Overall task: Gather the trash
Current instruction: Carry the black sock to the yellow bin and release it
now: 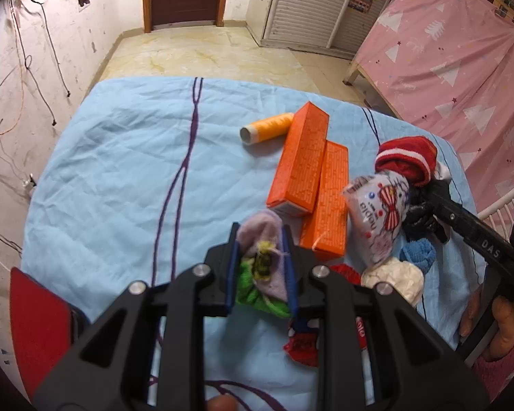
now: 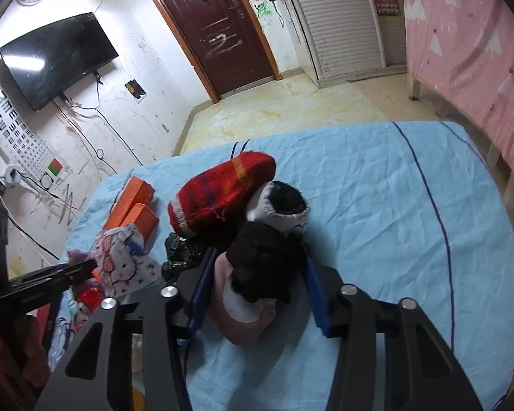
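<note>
Left gripper (image 1: 261,267) fingers clamped on lilac-green knitted sock wad (image 1: 264,260). Right gripper (image 2: 257,286) fingers half-wide around black fuzzy sock (image 2: 262,263), contact unclear. Nothing binned yet; remainder lies near two orange cardboard boxes (image 1: 305,161) on blue-sheeted worktop (image 1: 120,157).

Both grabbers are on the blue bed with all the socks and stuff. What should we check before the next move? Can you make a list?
1. Left gripper shut on the lilac sock: ok, both pads press it.
2. Right gripper around the black sock: ok, the sock sits between the fingers.
3. Right grip firm: cannot tell, pads look beside the sock rather than squeezing it.
4. Orange boxes clear of the left gripper: ok, they lie beyond its fingertips.
5. Red sock free of the black sock: not ok, they touch and it may drag along.
6. Place for the trash: cannot tell, no bin in view.
</note>
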`<action>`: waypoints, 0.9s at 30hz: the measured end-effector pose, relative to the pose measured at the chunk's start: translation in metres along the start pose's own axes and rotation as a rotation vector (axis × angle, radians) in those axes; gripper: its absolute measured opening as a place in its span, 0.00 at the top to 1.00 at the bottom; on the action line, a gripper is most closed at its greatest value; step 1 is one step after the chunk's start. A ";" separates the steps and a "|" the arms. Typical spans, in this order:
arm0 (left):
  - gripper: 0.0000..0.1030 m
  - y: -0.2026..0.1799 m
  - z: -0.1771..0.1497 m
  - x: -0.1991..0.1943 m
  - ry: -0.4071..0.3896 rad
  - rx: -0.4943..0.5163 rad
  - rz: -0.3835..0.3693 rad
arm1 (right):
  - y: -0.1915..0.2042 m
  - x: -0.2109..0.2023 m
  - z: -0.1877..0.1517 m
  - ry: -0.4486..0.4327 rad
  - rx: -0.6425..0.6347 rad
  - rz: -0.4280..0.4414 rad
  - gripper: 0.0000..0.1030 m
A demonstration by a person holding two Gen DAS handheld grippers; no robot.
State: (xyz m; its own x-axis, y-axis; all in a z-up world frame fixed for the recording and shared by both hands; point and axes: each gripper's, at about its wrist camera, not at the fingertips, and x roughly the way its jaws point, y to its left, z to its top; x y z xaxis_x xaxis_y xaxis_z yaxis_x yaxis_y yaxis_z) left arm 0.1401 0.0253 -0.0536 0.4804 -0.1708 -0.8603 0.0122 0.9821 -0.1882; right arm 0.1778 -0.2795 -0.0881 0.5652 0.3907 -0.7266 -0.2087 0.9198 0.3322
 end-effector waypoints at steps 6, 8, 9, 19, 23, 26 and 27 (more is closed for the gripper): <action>0.80 0.003 0.002 -0.014 -0.041 -0.009 0.003 | -0.001 -0.018 0.000 -0.048 0.002 -0.001 0.64; 0.80 0.001 0.002 -0.025 -0.071 -0.007 0.011 | -0.002 -0.026 0.000 -0.068 0.001 -0.005 0.64; 0.80 0.000 0.003 -0.029 -0.083 -0.005 0.012 | -0.003 -0.030 -0.001 -0.076 0.001 -0.002 0.64; 0.80 -0.026 0.005 -0.057 -0.149 0.042 0.008 | -0.022 -0.074 -0.009 -0.170 0.013 -0.013 0.64; 0.80 -0.048 0.004 -0.064 -0.165 0.082 0.000 | -0.037 -0.095 -0.015 -0.212 0.031 -0.024 0.64; 0.80 -0.069 0.002 -0.066 -0.173 0.124 -0.008 | -0.052 -0.109 -0.020 -0.239 0.050 -0.035 0.64; 0.80 -0.076 0.001 -0.066 -0.174 0.140 -0.012 | -0.058 -0.114 -0.022 -0.249 0.060 -0.041 0.64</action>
State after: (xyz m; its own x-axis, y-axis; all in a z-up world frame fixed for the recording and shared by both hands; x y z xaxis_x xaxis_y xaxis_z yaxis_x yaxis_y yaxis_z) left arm 0.1086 -0.0384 0.0183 0.6234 -0.1783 -0.7613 0.1351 0.9836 -0.1198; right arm 0.1081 -0.3763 -0.0375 0.7531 0.3256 -0.5717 -0.1380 0.9278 0.3465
